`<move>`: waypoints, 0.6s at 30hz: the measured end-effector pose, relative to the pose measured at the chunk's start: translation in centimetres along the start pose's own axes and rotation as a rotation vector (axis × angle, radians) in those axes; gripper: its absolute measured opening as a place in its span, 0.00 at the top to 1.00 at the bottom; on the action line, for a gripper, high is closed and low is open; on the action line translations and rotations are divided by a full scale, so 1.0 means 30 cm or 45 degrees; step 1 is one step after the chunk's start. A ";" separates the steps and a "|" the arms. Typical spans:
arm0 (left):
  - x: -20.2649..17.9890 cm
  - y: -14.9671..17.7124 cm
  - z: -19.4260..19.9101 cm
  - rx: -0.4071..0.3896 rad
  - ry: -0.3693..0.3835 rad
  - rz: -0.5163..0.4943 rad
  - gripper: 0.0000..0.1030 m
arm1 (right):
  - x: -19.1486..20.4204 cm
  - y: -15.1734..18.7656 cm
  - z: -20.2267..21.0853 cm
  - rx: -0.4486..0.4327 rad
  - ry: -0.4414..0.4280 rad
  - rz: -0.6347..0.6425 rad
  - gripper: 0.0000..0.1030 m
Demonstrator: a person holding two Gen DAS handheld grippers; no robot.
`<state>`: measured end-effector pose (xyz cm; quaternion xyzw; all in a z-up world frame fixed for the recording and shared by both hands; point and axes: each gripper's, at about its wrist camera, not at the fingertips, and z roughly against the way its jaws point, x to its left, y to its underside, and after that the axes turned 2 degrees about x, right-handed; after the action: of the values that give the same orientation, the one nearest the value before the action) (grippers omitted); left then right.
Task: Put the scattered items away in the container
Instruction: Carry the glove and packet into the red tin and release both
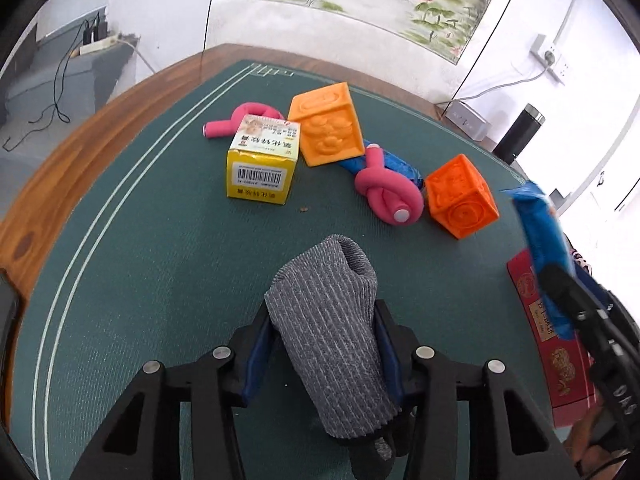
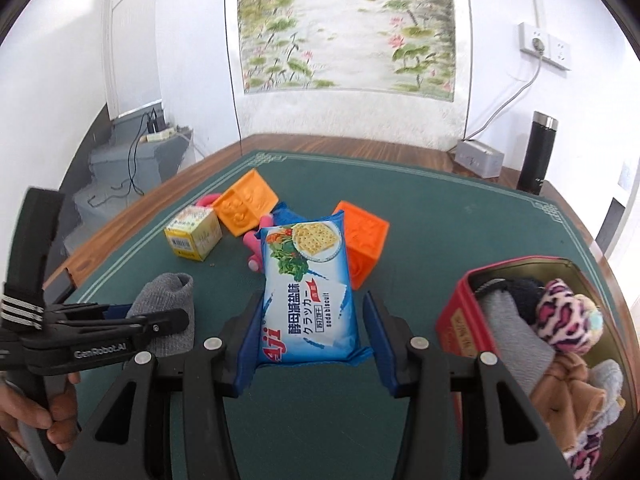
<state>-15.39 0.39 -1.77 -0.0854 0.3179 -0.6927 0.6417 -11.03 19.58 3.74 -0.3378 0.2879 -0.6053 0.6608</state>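
The right gripper (image 2: 311, 320) grips a blue biscuit pack (image 2: 308, 292) between its blue pads, above the green mat (image 2: 440, 216). At the right stands a red tin (image 2: 460, 320) holding socks and a leopard-print piece. At the left the left gripper (image 2: 160, 320) closes on a grey sock (image 2: 168, 292). Behind the pack lie two orange cubes (image 2: 246, 206), a yellow box (image 2: 194, 236) and a pink foam roller (image 2: 254, 240).
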 end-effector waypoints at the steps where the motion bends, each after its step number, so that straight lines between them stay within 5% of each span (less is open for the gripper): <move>1: -0.006 0.000 0.005 -0.010 -0.004 -0.009 0.53 | -0.011 0.000 0.016 -0.013 0.001 -0.009 0.49; 8: -0.073 -0.003 0.062 -0.076 -0.006 -0.078 0.53 | -0.145 0.014 0.147 -0.100 0.058 -0.121 0.49; 18: -0.256 0.008 0.115 -0.094 0.117 -0.194 0.53 | -0.457 0.095 0.281 -0.128 0.163 -0.399 0.49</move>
<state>-12.14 6.51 3.01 -0.1011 0.3650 -0.7306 0.5681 -4.05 34.16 6.19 -0.3719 0.3033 -0.7060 0.5209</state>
